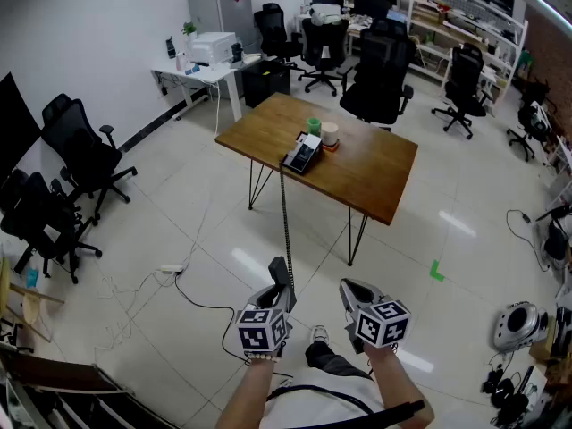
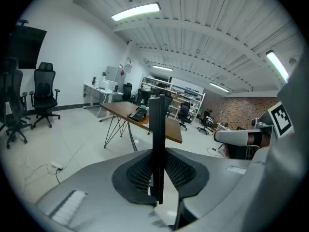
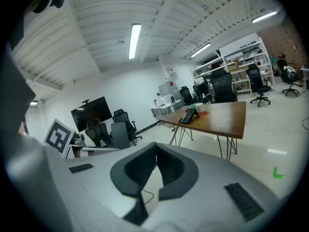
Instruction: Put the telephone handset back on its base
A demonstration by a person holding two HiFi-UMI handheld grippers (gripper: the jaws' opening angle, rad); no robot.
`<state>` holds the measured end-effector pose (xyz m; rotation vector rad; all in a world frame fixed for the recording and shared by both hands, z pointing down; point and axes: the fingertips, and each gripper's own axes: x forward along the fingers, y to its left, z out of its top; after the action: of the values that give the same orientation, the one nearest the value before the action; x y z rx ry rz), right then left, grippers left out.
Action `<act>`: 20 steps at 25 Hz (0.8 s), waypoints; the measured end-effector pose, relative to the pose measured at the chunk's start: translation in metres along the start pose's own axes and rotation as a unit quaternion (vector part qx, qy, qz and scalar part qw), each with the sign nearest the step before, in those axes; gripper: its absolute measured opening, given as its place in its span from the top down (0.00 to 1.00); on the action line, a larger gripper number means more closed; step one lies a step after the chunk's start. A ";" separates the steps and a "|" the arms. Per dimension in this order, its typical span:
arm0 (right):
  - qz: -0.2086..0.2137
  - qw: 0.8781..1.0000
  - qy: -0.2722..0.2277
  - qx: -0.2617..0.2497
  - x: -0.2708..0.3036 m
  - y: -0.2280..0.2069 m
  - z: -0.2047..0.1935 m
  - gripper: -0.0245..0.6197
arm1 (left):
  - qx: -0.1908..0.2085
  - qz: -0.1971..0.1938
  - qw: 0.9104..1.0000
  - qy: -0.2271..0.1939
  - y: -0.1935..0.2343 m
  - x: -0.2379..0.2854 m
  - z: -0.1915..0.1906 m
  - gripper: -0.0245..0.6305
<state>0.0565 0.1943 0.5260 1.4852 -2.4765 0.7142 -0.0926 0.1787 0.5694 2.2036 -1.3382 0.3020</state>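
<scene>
The black telephone handset (image 1: 281, 273) stands upright and edge-on between the jaws of my left gripper (image 1: 278, 293), which is shut on it over the floor, well short of the table. In the left gripper view the handset (image 2: 157, 124) rises as a thin dark slab from between the pads of the left gripper (image 2: 157, 151). A coiled cord (image 1: 285, 213) runs from it up to the phone base (image 1: 303, 153), which sits on the wooden table (image 1: 375, 172). My right gripper (image 1: 351, 290) hangs beside the left one, shut and holding nothing (image 3: 156, 146). The base (image 3: 188, 116) shows far off.
A green cup (image 1: 314, 126) and a white cup (image 1: 330, 133) stand just behind the base. Black office chairs (image 1: 375, 74) ring the far side of the table. A power strip (image 1: 171, 269) and cables lie on the floor at left. A white desk holds a printer (image 1: 213, 47).
</scene>
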 end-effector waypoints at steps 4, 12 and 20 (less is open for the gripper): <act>-0.002 1.000 -0.003 0.000 0.001 -0.002 0.005 0.96 | 0.000 0.000 1.000 -0.001 0.000 0.003 0.003 0.86; 0.001 1.000 -0.003 0.000 0.005 -0.003 0.005 0.96 | -0.001 0.000 1.000 -0.001 0.002 0.005 0.003 0.86; 0.002 1.000 -0.009 0.014 0.012 -0.008 0.011 0.96 | -0.004 0.004 1.000 0.004 0.007 0.010 0.005 0.86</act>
<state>0.0583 0.1763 0.5236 1.5036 -2.4942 0.7416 -0.0940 0.1659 0.5715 2.1881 -1.3432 0.3067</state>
